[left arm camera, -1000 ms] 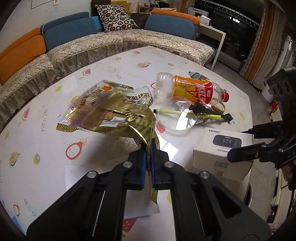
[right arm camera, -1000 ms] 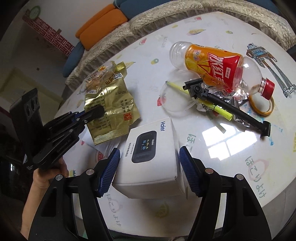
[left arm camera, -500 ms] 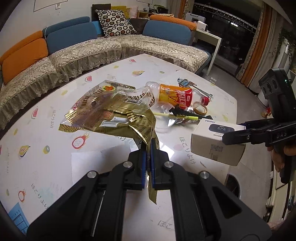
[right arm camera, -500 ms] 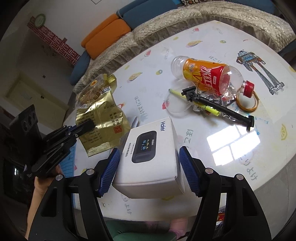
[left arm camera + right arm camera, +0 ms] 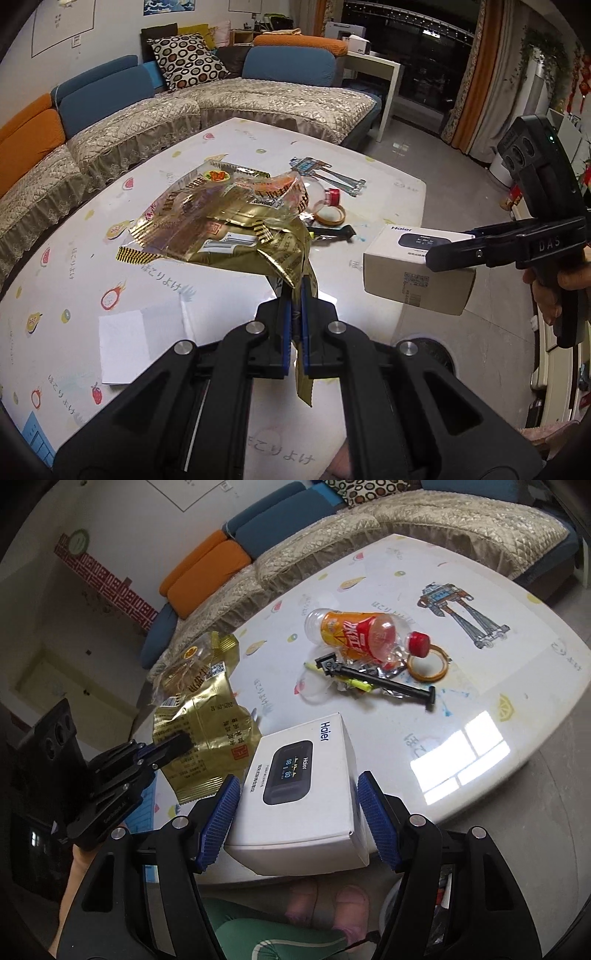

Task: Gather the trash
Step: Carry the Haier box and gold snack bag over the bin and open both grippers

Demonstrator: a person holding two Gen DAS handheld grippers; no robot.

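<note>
My left gripper (image 5: 294, 295) is shut on a crumpled gold snack wrapper (image 5: 229, 229) and holds it in the air above the white table (image 5: 92, 258). It also shows in the right wrist view (image 5: 201, 723). My right gripper (image 5: 295, 812) is shut on a white Haier box (image 5: 299, 782), lifted off the table near its front edge; the box also shows in the left wrist view (image 5: 417, 273). An empty orange soda bottle (image 5: 362, 635) lies on the table further back.
Near the bottle lie a black stick tool (image 5: 380, 679), a yellow pen (image 5: 354, 682), a tape ring (image 5: 428, 662) and crumpled foil. A white paper sheet (image 5: 136, 339) lies on the table's left. A round bin opening (image 5: 428, 354) shows on the floor below the box. A sofa (image 5: 184, 107) curves behind.
Both grippers have risen and pulled back from the table, each carrying its item. The wrapper and the box are now higher above the tabletop, toward the table's edge.
</note>
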